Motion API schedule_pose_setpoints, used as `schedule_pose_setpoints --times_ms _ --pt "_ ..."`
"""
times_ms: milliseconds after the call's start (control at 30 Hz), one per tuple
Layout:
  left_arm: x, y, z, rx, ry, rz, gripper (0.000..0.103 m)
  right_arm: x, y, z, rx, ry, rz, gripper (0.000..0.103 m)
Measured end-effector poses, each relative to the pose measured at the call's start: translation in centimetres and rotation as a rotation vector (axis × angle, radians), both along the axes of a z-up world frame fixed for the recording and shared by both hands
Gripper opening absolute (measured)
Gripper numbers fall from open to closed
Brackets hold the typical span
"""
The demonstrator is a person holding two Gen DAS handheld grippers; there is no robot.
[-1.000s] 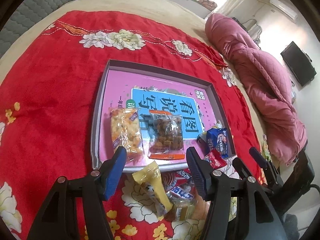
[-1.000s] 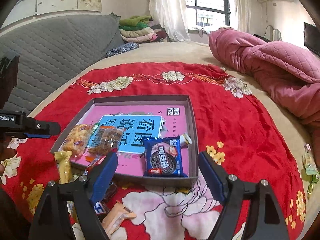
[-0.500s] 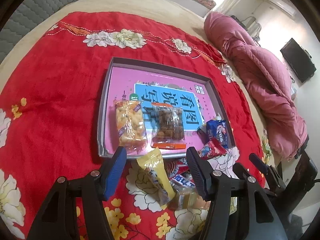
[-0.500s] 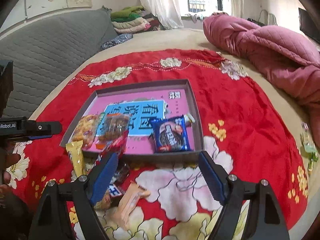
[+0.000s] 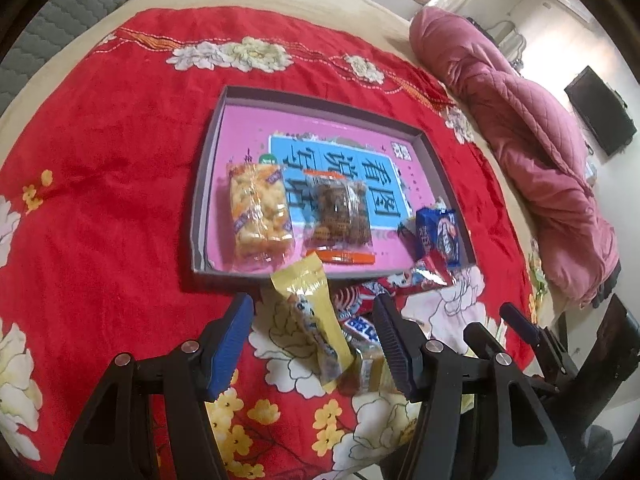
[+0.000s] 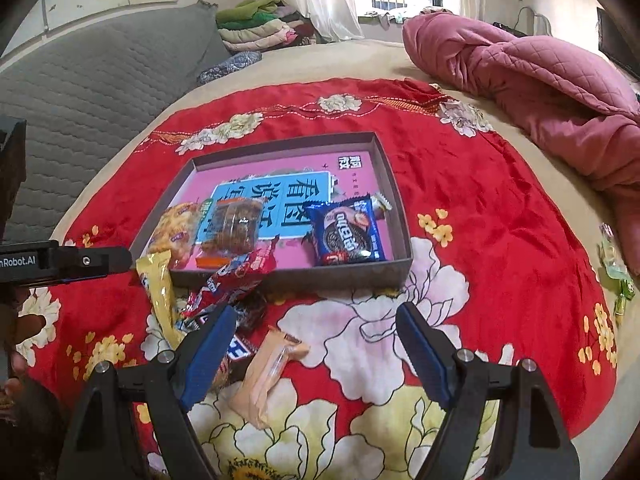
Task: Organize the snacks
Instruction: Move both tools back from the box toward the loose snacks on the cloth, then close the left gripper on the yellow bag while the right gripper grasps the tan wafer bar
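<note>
Left wrist view: left gripper [image 5: 314, 334] stands wide open and empty above a yellow packet [image 5: 310, 312] just outside the tray [image 5: 200, 200]. Right gripper [image 6: 314, 344], likewise wide and empty, hovers near an orange packet [image 6: 266, 376]; the tray holds a cookie pack [image 6: 346, 232].

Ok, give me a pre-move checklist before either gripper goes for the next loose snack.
1. Left gripper open and empty: ok.
2. Right gripper open and empty: ok.
3. Yellow packet lies between the left fingers, not yet pinched: ok.
4. Peach packet lies alone on the red blanket, apart from the pile: ok.
5. Free floor space in the tray behind the three snacks inside: ok.
6. Red packet leans over the tray's front wall: not ok.
</note>
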State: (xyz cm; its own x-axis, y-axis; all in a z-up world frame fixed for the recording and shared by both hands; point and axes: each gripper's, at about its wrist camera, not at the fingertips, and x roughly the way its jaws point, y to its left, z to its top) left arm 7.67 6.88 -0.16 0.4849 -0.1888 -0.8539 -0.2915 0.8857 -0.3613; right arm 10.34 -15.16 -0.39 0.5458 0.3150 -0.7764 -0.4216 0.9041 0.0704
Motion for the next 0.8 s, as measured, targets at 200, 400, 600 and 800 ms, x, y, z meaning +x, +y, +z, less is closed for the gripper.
schedule_pose_setpoints --times_ms 200,400,600,800 --pt "-0.2 -0.5 -0.6 -0.004 0.019 -0.01 0.064 -0.8 0.7 -1.0 -0.044 0.05 0.022 0.082" --pt "-0.3 -1.1 -1.5 -0.003 0.049 -0.033 0.064 -1.3 1.5 -2.8 -0.093 0.121 0.037 0.082" --pt "-0.2 -1.2 -2.3 -0.012 0.066 -0.03 0.064 -1.6 2.1 -4.1 -0.125 0.151 0.058 0.082" --pt "0.0 -1.2 -3.3 -0.013 0.083 -0.021 0.064 -1.4 2.8 -5.2 -0.14 0.177 0.074 0.077"
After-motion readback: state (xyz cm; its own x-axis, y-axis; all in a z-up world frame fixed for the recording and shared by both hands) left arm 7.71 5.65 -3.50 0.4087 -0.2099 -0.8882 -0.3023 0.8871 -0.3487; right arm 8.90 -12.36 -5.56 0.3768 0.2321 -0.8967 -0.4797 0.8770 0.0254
